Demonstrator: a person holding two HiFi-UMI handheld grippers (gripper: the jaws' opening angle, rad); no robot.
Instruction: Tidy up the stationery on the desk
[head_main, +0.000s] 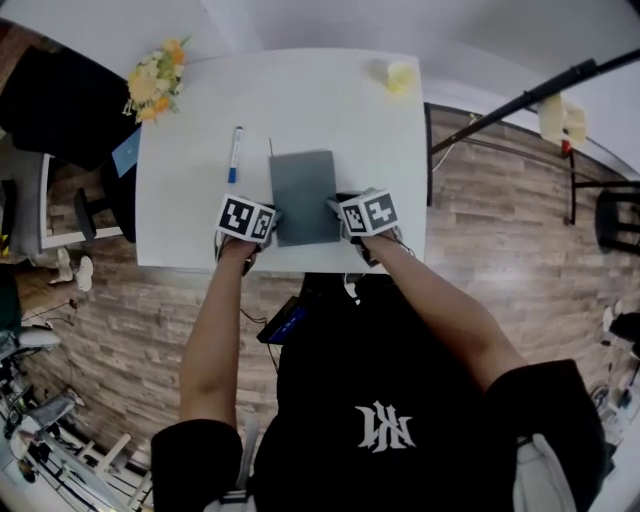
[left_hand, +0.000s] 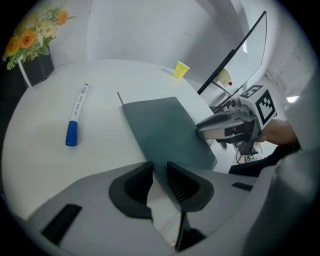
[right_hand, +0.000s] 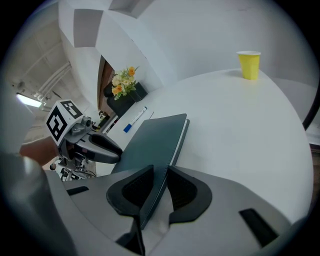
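A grey-green notebook (head_main: 305, 195) lies closed near the front edge of the white desk (head_main: 190, 235). My left gripper (head_main: 268, 226) is shut on the notebook's near left corner, and the cover (left_hand: 165, 127) runs in between its pads. My right gripper (head_main: 341, 214) is shut on the near right edge, with the cover (right_hand: 152, 140) wedged between its pads. Each gripper shows in the other's view, the right one (left_hand: 225, 127) and the left one (right_hand: 95, 145). A marker with a blue cap (head_main: 234, 153) lies left of the notebook, and a thin pencil (left_hand: 120, 97) lies by the notebook's far left corner.
A yellow paper cup (head_main: 400, 75) stands at the far right corner of the desk. A pot of orange and white flowers (head_main: 155, 80) sits at the far left corner. A black stand (head_main: 520, 100) leans off the desk's right side. The person's body is close to the front edge.
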